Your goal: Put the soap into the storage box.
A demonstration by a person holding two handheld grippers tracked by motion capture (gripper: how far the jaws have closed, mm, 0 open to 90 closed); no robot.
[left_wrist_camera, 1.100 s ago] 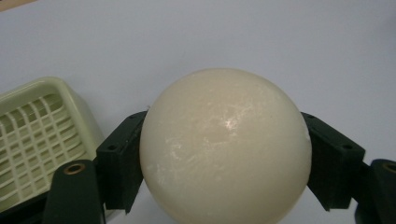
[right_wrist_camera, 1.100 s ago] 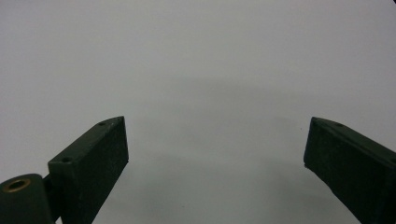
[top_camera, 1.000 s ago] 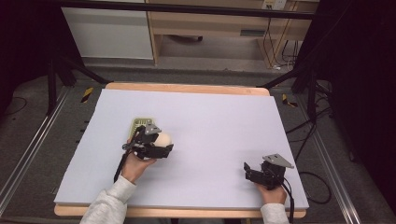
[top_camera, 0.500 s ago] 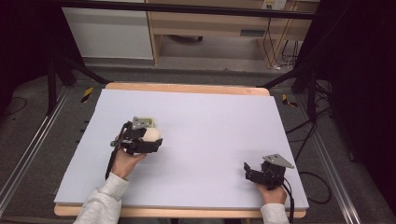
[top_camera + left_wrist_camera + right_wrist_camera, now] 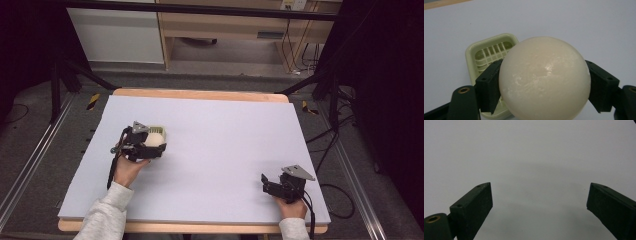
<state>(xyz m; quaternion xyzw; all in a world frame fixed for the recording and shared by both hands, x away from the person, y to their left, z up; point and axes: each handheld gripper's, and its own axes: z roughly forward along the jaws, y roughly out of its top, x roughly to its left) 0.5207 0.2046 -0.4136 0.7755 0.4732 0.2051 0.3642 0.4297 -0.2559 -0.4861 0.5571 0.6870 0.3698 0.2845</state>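
Soap in transit. High view: my left gripper (image 5: 150, 145), at the left of the frame, carries a round cream soap (image 5: 154, 140) just in front of a pale green soap dish (image 5: 156, 129) on the lilac table (image 5: 225, 130); my right gripper (image 5: 270, 184) rests at the lower right, well apart.

Left gripper view: jaws clamped on both sides of the soap (image 5: 545, 77), the slatted dish (image 5: 487, 53) behind it at upper left.

Right gripper view: jaws wide apart, nothing between them, bare table (image 5: 529, 157) ahead.

Pickup looks done; setting the soap into the dish appears to remain.
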